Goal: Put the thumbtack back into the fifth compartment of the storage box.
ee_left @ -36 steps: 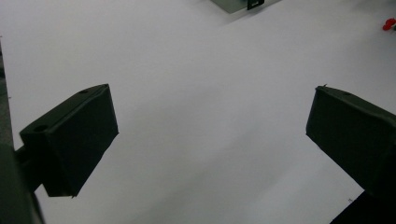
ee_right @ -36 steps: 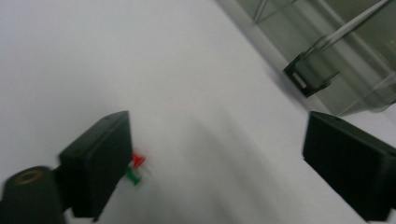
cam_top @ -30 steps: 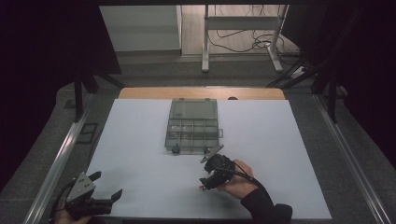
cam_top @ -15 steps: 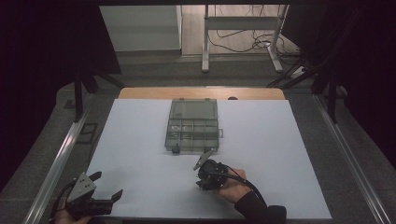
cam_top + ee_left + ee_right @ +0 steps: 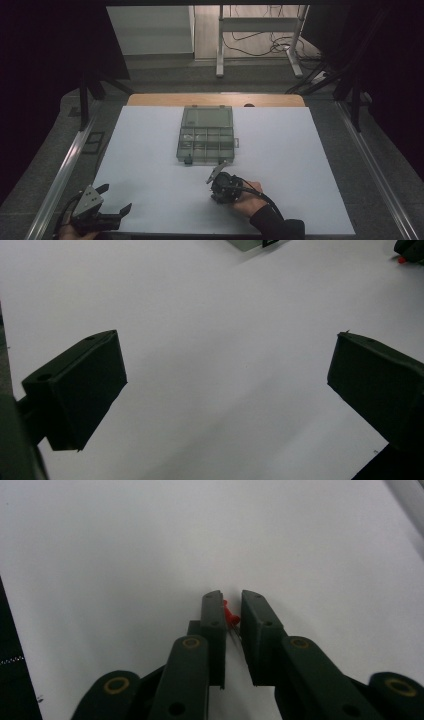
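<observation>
Right gripper (image 5: pixel 231 615) fingers have just closed, pinching a red pushpin (image 5: pixel 229 616); left gripper (image 5: pixel 225 390) fingers gape wide, empty.

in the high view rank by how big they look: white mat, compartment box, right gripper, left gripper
1. white mat, by far the largest.
2. compartment box.
3. left gripper and right gripper: they look alike; the left lies nearer the camera, so no ranking between them.

A clear compartment box (image 5: pixel 206 135) sits closed on the white table (image 5: pixel 310 150) — cables (image 5: pixel 260 47) on the floor beyond.
</observation>
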### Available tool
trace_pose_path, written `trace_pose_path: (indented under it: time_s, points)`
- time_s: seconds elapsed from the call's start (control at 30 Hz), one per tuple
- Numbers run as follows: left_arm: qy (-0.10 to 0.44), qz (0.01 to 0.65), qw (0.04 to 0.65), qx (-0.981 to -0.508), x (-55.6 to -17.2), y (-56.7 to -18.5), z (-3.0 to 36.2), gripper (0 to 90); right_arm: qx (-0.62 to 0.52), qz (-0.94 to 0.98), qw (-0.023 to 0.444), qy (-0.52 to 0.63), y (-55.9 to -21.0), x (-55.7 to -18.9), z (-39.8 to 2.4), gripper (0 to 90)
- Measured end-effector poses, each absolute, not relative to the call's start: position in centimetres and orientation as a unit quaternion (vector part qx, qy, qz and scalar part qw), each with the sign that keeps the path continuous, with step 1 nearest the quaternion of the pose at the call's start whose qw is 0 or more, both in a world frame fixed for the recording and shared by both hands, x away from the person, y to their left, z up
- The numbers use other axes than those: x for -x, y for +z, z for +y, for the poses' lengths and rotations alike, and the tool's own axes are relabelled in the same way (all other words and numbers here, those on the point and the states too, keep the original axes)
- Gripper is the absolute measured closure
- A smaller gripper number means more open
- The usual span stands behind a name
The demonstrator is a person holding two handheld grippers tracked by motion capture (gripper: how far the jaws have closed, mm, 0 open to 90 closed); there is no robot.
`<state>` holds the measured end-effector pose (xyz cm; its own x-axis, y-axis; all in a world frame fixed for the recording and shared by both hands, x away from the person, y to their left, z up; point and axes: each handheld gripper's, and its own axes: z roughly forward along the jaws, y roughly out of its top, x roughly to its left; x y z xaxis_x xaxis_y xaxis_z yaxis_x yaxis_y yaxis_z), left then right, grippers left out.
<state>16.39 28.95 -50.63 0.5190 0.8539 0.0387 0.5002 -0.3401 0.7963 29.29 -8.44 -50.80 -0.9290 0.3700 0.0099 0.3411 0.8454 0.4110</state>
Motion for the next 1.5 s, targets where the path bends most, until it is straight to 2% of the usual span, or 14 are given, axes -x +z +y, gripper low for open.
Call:
trace_pose_path:
  time_s: [0.77,1.5]
  points:
    - [0.233,0.426,0.372,-0.791,-16.5,-50.7,28.7,2.7,-0.212,0.943,0.052,0.251,-49.1,-29.7,-9.2,83.3]
    - [0.229,0.431,0.373,-0.790,-16.6,-50.7,28.8,2.7,-0.235,0.923,0.063,0.299,-47.3,-32.0,-8.8,83.2]
